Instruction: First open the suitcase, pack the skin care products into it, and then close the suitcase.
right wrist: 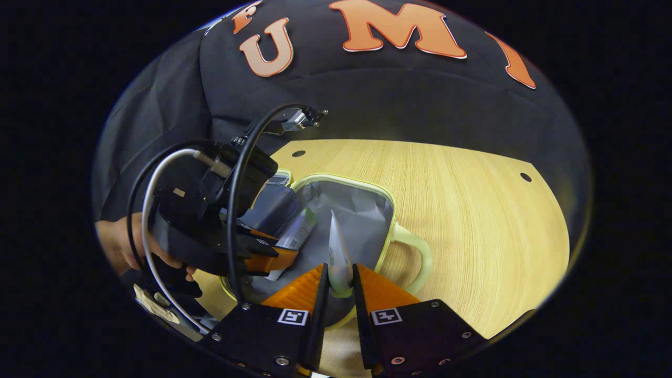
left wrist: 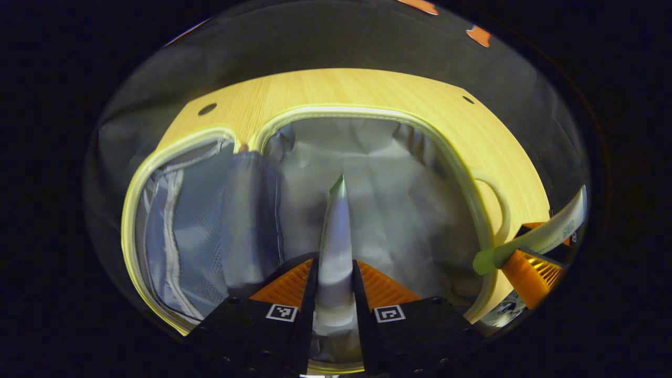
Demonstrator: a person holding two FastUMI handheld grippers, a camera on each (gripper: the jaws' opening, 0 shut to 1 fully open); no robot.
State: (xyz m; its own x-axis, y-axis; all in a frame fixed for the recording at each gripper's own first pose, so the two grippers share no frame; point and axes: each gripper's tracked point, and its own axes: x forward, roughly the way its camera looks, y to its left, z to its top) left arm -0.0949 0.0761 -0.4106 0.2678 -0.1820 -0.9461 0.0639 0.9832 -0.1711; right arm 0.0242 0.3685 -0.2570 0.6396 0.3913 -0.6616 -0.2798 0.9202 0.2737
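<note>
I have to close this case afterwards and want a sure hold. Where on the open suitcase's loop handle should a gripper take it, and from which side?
Grip the outer middle of the loop handle, coming from the bare table side. The handle lies flat, bowing away from the suitcase rim, so the bow's middle leaves a gap for one finger. Both grippers, left gripper and right gripper, hold tubes now.

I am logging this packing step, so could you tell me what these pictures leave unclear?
- Left gripper view: tube base hidden between the left gripper fingers.
- Right gripper view: suitcase near corner hidden behind the right gripper.
- Both views: tube labels too small.
</note>
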